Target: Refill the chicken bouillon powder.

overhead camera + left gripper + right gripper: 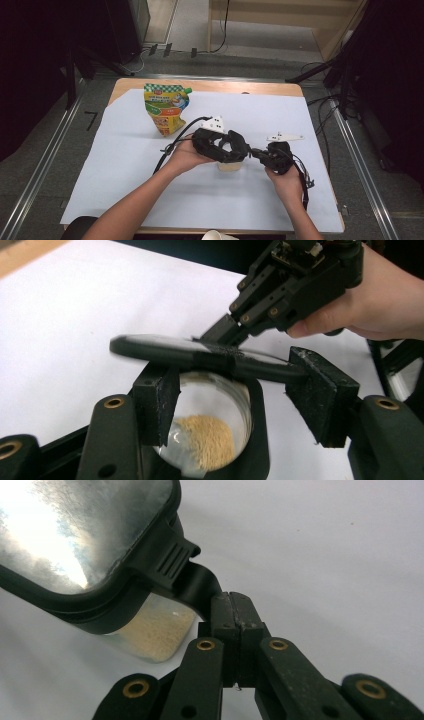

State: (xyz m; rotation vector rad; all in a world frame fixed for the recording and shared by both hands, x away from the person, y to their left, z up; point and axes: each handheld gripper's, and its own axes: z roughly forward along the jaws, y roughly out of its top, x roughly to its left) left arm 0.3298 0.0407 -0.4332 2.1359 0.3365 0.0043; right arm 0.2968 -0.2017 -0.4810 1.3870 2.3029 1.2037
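Lid, black-rimmed with a clear panel, is hovering flat over the cup near the middle of the white sheet, and the right gripper is pinching its tab, jaws fully closed on it. In the right gripper view the tab is sitting squarely between the pads, so that hold is looking secure. Over on the left, the left gripper is straddling the cup, one pad just beside the glass wall on its left, the other standing apart on its right; the jaws are partly open and not pressing on anything I can see. Brown powder is lying at the bottom of the cup. To do this step well, I'd say the left jaws should be squeezing the cup firmly before the lid is pushed down, and the lid should be kept level and centred over the rim, otherwise the cup could be tipping. Far left, a pouch is standing upright, well apart from the action.
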